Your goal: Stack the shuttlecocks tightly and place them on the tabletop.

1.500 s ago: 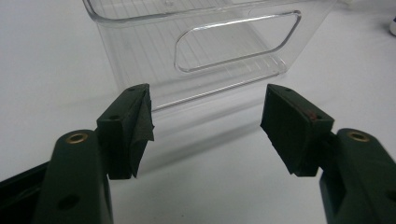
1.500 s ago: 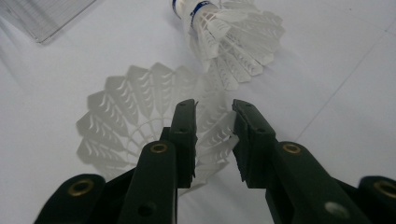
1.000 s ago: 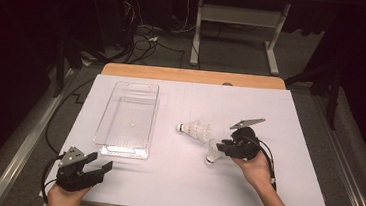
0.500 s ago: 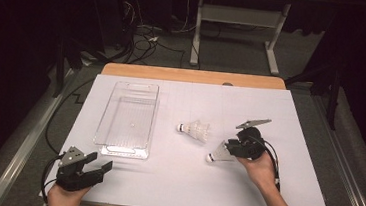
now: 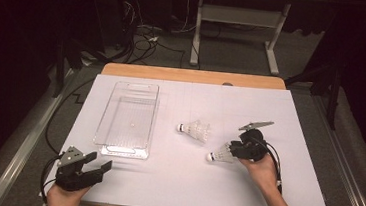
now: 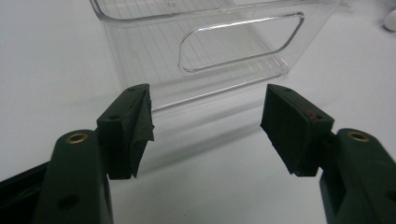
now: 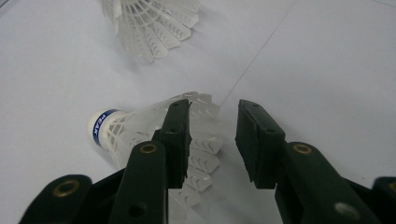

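Plastic and near weightless, the shuttlecock (image 7: pixel 122 133) lies on the surface (image 5: pixel 179 183) at your right gripper (image 7: pixel 213 135). Its jaws have just been opening and stand apart, with the skirt edge loose between them. The skirt crushes easily, so pinch gently near the cork (image 7: pixel 99 127). Left gripper (image 5: pixel 99 165) jaws are open and empty.

White sheet (image 5: pixel 283 192) covers the table; bare wood edge (image 5: pixel 193 76) shows at the far side. Room dark, walls black. Grey carpet floor (image 5: pixel 235 52). Behind the table a white desk frame (image 5: pixel 238 17) with two legs on feet. Tangled cables (image 5: pixel 142 34) on the floor at far left. Metal rail (image 5: pixel 21 154) runs along the table's left side.
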Motion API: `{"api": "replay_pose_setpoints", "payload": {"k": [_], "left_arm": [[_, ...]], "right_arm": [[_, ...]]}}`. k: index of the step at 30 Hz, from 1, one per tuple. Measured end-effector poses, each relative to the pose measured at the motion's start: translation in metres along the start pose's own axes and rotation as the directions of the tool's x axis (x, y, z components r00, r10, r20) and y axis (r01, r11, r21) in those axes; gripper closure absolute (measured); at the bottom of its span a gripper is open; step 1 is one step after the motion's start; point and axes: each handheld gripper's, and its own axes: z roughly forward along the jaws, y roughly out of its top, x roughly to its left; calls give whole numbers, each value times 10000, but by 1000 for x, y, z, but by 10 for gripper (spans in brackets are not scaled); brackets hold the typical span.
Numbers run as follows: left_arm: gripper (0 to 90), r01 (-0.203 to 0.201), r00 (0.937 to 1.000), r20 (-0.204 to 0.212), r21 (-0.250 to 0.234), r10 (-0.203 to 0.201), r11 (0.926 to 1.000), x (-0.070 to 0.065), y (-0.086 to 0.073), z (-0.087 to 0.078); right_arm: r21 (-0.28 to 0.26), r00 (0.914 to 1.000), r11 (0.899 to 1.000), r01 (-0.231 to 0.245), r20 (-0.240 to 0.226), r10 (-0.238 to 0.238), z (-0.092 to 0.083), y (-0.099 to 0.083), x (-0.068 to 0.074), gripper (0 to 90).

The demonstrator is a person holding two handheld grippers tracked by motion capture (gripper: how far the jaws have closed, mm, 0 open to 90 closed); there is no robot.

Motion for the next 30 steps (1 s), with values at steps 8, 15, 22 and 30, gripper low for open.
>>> {"api": "replay_pose_setpoints", "payload": {"k": [8, 15, 22, 30], "left_arm": [[344, 14, 10000, -26, -1, -14, 10000, 1, 0, -1], [344, 55, 10000, -4, -2, -55, 10000, 1, 1, 0], [344, 70, 10000, -10, -5, -70, 10000, 2, 1, 0], [344, 94, 10000, -22, -27, -94, 10000, 2, 0, 0]], "right_arm": [[-123, 10000, 9999, 4, 99, -3, -3, -5, -5, 624], [-297, 9998, 9995, -70, 188, 76, -7, -7, -7, 608], [-491, 9996, 9986, -179, 219, 190, -9, -12, -9, 594], [-826, 9992, 9960, -337, 193, 354, -13, -19, -13, 574]]}}
